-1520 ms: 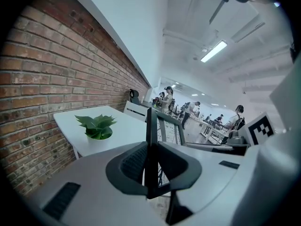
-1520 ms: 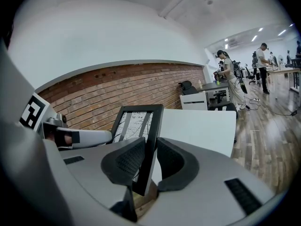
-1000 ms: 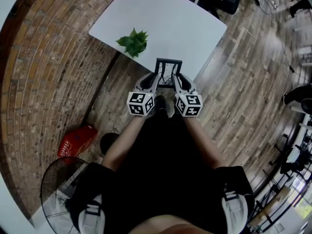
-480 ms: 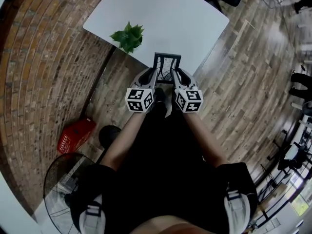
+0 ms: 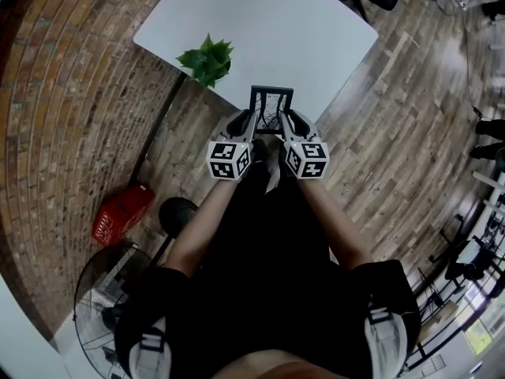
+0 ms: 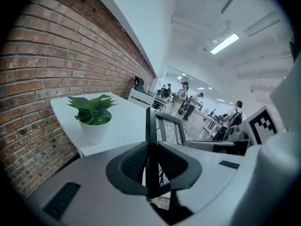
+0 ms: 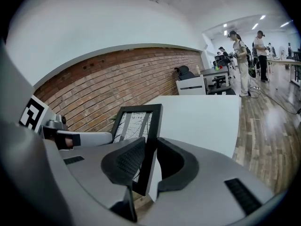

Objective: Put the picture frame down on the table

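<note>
A black picture frame [image 5: 271, 110] with a pale printed sheet hangs upright in the air at the near edge of the white table [image 5: 260, 30]. My left gripper [image 5: 249, 127] is shut on the frame's left side, and the frame [image 6: 151, 149] runs edge-on between its jaws. On the opposite side my right gripper [image 5: 286, 127] is shut on the frame [image 7: 136, 133]. In the head view the frame's top overlaps the table edge; its bottom is hidden behind the grippers.
A small potted green plant [image 5: 207, 60] stands at the table's near left edge. A brick wall [image 5: 71, 85] runs along the left. A red container [image 5: 122, 214] and a floor fan [image 5: 106, 306] sit on the wooden floor. People stand far off [image 6: 188, 100].
The view has shifted slightly and the grippers with the frame sit marginally nearer the table; both grips are unchanged.
</note>
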`<state>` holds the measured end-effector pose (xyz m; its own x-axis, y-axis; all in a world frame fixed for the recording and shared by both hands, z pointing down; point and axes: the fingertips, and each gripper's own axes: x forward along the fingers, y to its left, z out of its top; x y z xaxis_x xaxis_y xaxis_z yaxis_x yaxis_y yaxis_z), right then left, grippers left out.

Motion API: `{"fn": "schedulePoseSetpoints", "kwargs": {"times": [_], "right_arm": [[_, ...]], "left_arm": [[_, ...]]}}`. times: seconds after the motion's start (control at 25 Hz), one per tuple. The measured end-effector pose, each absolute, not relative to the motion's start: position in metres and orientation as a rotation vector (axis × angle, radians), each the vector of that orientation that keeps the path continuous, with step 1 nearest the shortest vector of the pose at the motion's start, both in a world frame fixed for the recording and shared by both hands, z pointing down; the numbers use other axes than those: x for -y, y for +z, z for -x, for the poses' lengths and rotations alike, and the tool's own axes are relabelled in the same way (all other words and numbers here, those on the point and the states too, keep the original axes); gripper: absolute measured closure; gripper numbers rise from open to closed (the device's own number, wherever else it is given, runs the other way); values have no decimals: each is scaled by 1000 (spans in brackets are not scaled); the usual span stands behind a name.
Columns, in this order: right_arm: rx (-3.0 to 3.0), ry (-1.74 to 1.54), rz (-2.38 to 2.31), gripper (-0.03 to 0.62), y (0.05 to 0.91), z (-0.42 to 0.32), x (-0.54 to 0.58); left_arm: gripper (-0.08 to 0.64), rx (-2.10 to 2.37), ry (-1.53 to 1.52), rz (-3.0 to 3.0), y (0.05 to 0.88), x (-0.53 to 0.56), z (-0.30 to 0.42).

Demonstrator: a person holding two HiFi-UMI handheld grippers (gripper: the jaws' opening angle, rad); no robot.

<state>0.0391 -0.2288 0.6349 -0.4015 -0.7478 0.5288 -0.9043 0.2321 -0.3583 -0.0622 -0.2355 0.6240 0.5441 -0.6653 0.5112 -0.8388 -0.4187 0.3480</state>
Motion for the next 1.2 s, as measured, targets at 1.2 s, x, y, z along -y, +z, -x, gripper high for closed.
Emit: {"fn": "schedulePoseSetpoints", "kwargs": {"times": [1.2], "right_arm": [[2128,1062,-1394,514,728,-41,258]], "left_arm": [[480,1176,513,-2035,725,265,59]]}}
